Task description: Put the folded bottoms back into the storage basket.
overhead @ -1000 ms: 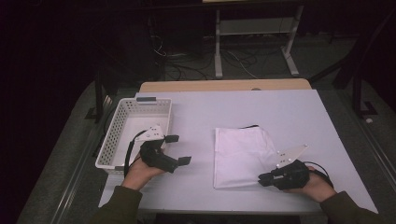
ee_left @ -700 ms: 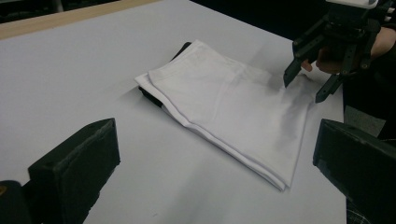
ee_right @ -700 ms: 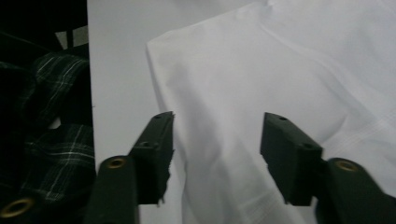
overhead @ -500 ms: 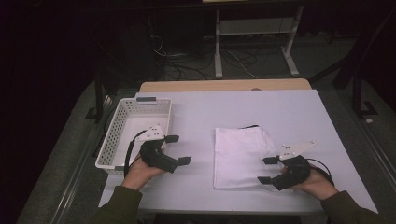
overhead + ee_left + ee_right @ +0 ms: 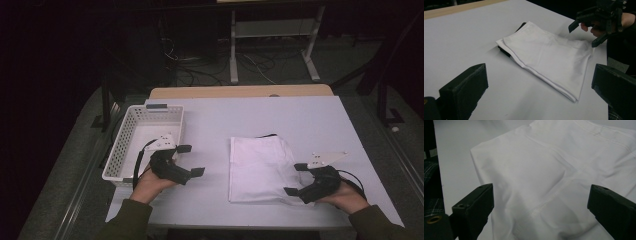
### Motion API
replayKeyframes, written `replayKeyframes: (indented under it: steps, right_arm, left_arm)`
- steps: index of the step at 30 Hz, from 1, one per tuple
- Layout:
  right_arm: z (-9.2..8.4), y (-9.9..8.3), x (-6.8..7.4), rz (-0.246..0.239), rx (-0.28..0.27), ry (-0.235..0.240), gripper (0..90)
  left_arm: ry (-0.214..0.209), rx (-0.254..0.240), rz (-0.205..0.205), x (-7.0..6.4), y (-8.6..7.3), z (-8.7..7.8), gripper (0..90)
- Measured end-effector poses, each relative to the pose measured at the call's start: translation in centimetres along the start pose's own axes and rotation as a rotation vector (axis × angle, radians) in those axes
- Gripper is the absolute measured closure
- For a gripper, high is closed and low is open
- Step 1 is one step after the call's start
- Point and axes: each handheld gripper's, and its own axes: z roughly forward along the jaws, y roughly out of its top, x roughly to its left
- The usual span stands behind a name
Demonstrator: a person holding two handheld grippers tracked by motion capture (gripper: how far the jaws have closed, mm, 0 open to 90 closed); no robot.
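Note:
A folded white cloth lies flat on the white table, right of centre, with something black peeking out under its far edge. My right gripper hovers at the cloth's near right corner. Its jaws have just been opening and now stand wide. In the right gripper view the cloth lies beyond and below the jaws, and no pad presses on it. My left gripper rests open beside the basket, pointing toward the cloth, with nothing between its jaws. The left gripper view also catches the right gripper past the cloth.
A white plastic basket stands at the table's left edge, just left of my left hand. Bare tabletop separates the two grippers and extends behind the cloth. A wooden strip borders the table's far edge, with dark floor and cables beyond.
The right gripper's jaws went from nearly shut at the cloth's near right corner to wide open, and the hand drew slightly right. The cloth lies flat. The left gripper stayed put.

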Motion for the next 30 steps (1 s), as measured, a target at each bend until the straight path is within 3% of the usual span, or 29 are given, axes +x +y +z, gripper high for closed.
replayKeyframes:
  steps: [10, 18, 24, 30]
  right_arm:
    - [-1.6, -1.5, -0.5, 0.039, -0.035, -0.048, 2.6]
    - [-2.0, -2.5, -0.9, 0.086, -0.029, -0.052, 0.4]
    - [-1.8, -2.4, -0.7, 0.071, -0.029, -0.045, 0.0]
    - [-1.8, -2.4, -0.7, 0.072, -0.039, -0.046, 0.0]
  left_arm:
    - [0.008, 0.001, 0.001, 0.0, 0.0, 0.0, 0.0]
    - [0.018, -0.002, -0.012, 0.0, 0.1, 0.0, 0.0]
    - [0.027, 0.018, -0.006, -0.1, 0.3, 0.1, 0.0]
    - [0.032, 0.004, -0.006, -0.5, 0.7, -0.1, 0.0]
